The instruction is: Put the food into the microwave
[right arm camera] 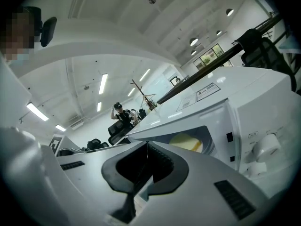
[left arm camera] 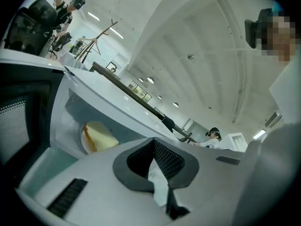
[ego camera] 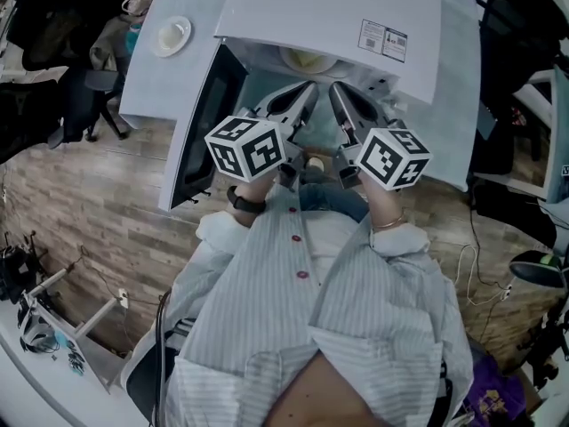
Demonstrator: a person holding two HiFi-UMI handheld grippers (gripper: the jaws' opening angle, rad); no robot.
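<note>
The food (left arm camera: pixel 96 136) sat at the back of the microwave (ego camera: pixel 356 25), ahead of both claws and beyond their tips. It lay a little left of the left gripper (ego camera: pixel 309 87) and a little right of the right gripper (ego camera: pixel 337 87), both pinched shut on nothing just outside the opening. It looked like a pale yellow, flattish round with an orange-brown edge, already inside. The door (ego camera: pixel 209 114) stood open nearer the left gripper, which seemed better placed to swing it shut.
</note>
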